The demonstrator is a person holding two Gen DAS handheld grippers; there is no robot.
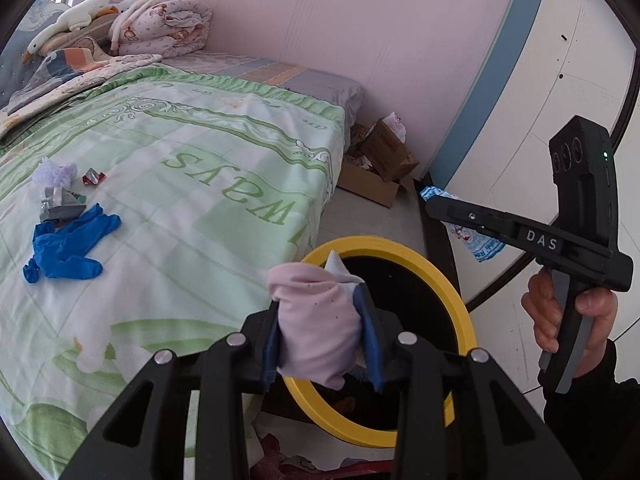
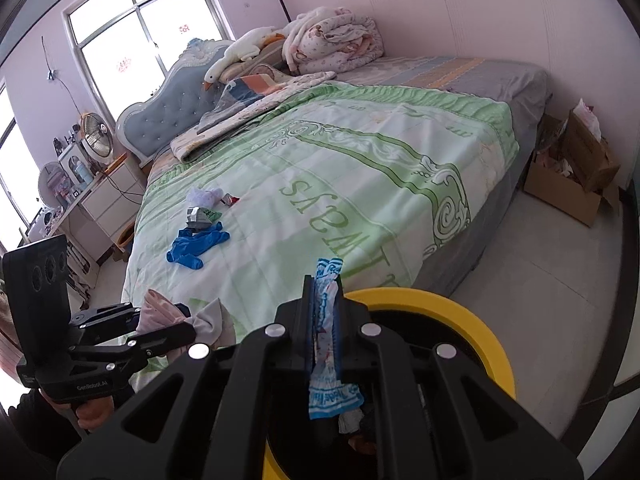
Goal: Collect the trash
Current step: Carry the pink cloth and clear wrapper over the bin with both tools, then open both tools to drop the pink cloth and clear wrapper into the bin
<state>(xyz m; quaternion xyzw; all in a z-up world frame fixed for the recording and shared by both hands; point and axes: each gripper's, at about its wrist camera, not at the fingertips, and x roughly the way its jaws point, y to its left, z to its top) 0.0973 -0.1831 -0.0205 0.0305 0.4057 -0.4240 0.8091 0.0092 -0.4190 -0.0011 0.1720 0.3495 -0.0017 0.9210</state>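
Beside the bed's foot edge, the left gripper (image 1: 320,320) is clamping a pink cloth wad (image 1: 316,320) and the right gripper (image 2: 324,316) is pinching a blue-and-white wrapper (image 2: 326,344) over the yellow-rimmed bin (image 1: 460,304).

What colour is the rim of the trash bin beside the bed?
The rim is bright yellow around a black inside; it shows best in the left wrist view.

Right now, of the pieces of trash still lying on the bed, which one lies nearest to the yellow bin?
The blue glove. It lies closest to the foot of the bed and the yellow bin; the grey wrapper, red wrapper and white tuft lie farther behind it.
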